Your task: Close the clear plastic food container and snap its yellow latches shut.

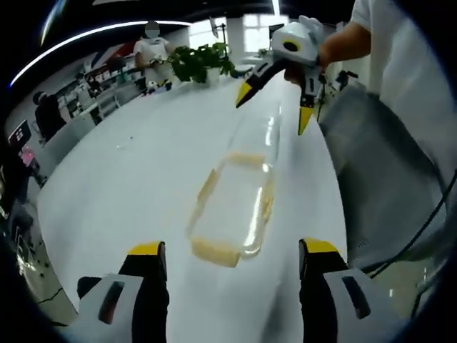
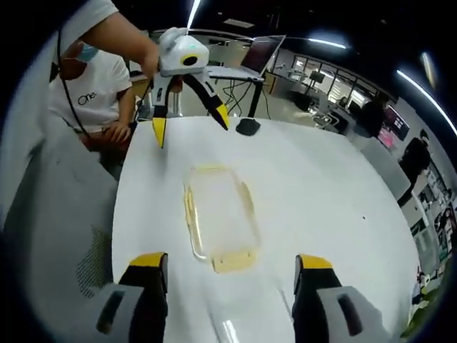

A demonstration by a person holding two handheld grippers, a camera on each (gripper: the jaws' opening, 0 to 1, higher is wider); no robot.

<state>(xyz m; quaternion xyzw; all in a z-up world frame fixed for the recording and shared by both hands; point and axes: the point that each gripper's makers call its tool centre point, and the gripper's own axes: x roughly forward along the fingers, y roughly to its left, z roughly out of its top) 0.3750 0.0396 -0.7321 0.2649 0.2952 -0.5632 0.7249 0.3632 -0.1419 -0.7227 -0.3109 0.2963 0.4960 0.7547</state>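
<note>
A clear plastic food container (image 1: 234, 207) with pale yellow latches lies on the white table (image 1: 136, 193), its lid on top. In the left gripper view my left gripper (image 1: 232, 261) stands open just short of its near end, and the right gripper (image 1: 275, 107) hangs open above the far end. In the right gripper view the same container (image 2: 220, 218) lies ahead of my open right gripper (image 2: 232, 275), with the left gripper (image 2: 189, 118) open beyond it, held by a person's hand. A yellow latch (image 2: 234, 262) at the near end sticks outward.
A potted green plant (image 1: 200, 63) stands at the table's far end. A laptop (image 2: 253, 57) on a stand and a black base (image 2: 248, 127) sit near the other end. A seated person (image 2: 93, 93) is beside the table, and others stand in the background.
</note>
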